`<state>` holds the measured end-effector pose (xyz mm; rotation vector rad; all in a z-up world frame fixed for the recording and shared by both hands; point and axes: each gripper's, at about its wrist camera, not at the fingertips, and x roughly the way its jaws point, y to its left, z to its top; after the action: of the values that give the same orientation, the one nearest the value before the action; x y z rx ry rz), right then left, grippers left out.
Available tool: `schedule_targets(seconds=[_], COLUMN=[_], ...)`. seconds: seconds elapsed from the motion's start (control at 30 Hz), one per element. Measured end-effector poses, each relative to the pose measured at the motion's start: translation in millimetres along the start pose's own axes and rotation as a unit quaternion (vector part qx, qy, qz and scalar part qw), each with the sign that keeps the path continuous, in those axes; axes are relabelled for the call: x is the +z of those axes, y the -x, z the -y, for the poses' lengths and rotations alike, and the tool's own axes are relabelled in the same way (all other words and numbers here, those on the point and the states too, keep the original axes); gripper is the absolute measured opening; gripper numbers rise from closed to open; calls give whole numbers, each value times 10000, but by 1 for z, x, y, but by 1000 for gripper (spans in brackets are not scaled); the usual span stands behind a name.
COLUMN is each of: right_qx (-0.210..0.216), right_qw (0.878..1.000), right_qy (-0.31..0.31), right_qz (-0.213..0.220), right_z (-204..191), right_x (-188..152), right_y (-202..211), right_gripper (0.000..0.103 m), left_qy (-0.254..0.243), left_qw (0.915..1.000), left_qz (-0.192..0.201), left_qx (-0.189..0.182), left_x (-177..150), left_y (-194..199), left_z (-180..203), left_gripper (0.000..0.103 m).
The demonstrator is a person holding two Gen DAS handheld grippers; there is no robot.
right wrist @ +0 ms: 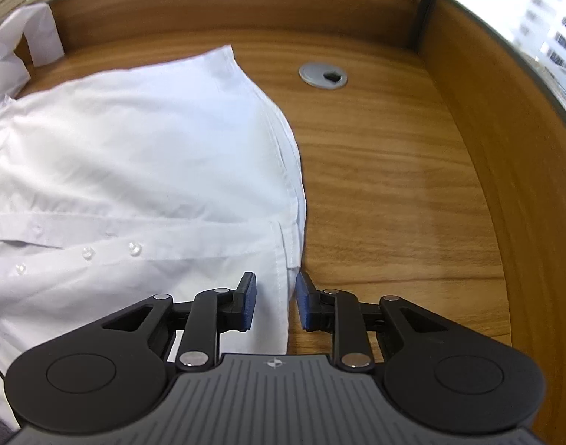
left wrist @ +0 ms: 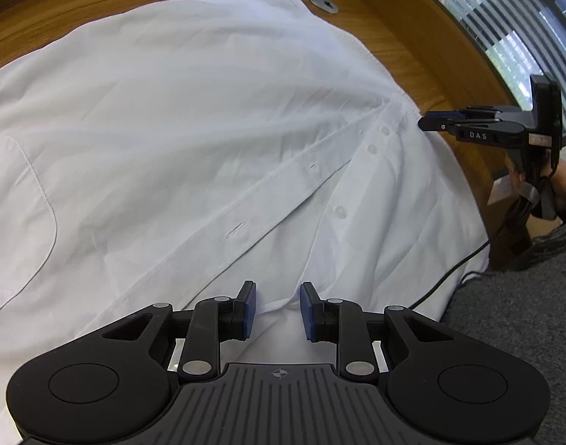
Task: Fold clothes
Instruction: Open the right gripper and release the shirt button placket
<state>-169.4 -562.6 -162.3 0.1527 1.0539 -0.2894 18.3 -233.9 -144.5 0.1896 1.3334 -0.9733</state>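
Note:
A white button-up shirt lies spread over the wooden desk, placket and buttons up, a chest pocket at the left. My left gripper hovers low over the shirt's near edge, its blue pads apart with cloth under the gap and nothing pinched. In the right wrist view the shirt fills the left half. My right gripper is open astride the shirt's right edge, the hem lying between its pads without being pressed. From the left wrist view the right gripper shows side-on at that edge, held by a hand.
A grey cable grommet is set in the desk beyond the shirt. A wooden partition curves round the back and right. One sleeve sticks up at the far left. Grey carpet and a black cable lie below the desk's edge.

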Motion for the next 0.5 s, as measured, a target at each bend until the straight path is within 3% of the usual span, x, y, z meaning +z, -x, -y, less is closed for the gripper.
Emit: schedule_targets(seconds=[0.2,0.27,0.37,0.4,0.47,0.5], right_qx=[115,148,138,130,122,120], right_qw=[9998,9998,9997,9997,9996,9996], right_qy=[-81,-137,-195,-205,-223,-230], right_qz=[-142,-89,-2,25,81,111], right_z=[3,4,5,5,5,5], right_x=[-6,-8,-8,-8,-10,-10], right_y=[-2,0,3,5,8,10], right_gripper=[25,11,6,6,4,4], left_qy=[-107,-201,-345,-403,-609,-706], left_qw=[9999,9998,9993,9991,9981,9973], left_qz=[-23,-85,-109,-90,32,127], left_qx=[53,-10,-5,12,112,177], left_x=[-1,-2,-5,-6,-9,-10], left_y=[-5,-6,-9,-10,-9,-6], left_z=[-3,0,0,0,3,5], left_gripper=[29,33,34,33,2,2])
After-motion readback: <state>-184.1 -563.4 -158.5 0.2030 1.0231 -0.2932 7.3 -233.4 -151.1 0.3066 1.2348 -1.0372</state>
